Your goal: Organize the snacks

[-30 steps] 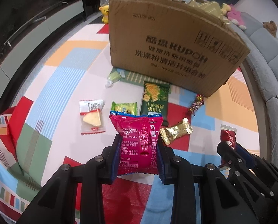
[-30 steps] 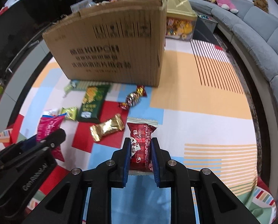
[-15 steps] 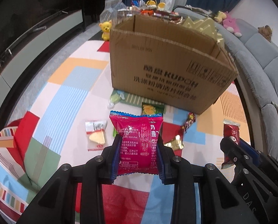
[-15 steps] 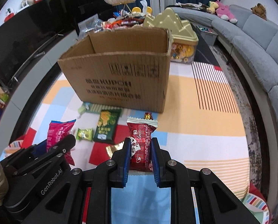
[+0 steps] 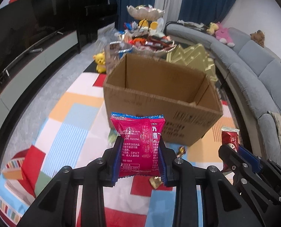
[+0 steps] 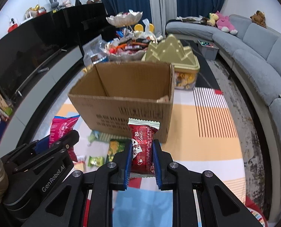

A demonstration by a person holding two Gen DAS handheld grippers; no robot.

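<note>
My left gripper (image 5: pixel 139 147) is shut on a pink snack packet (image 5: pixel 138 140) and holds it in the air in front of an open cardboard box (image 5: pixel 159 104). My right gripper (image 6: pixel 142 151) is shut on a dark red snack packet (image 6: pixel 143 145), also raised before the same box (image 6: pixel 125 102). The box's visible inner walls are bare; its floor is hidden. Each gripper shows in the other's view, the right one (image 5: pixel 235 151) and the left one (image 6: pixel 65 138). Loose snacks lie on the mat below: a green packet (image 6: pixel 116 147), a small green candy (image 6: pixel 96 160), a gold candy (image 5: pixel 155 181).
A colourful patchwork mat (image 5: pixel 65 132) covers the floor. Behind the box stand a tiered snack dish (image 6: pixel 125 45) and a gold tin (image 6: pixel 172 56). A grey sofa (image 6: pixel 263 56) curves along the right. A dark TV cabinet (image 5: pixel 36 37) runs along the left.
Both grippers have risen with their packets, so the box's open top and inside walls now show. The snacks on the mat have dropped lower in both views.
</note>
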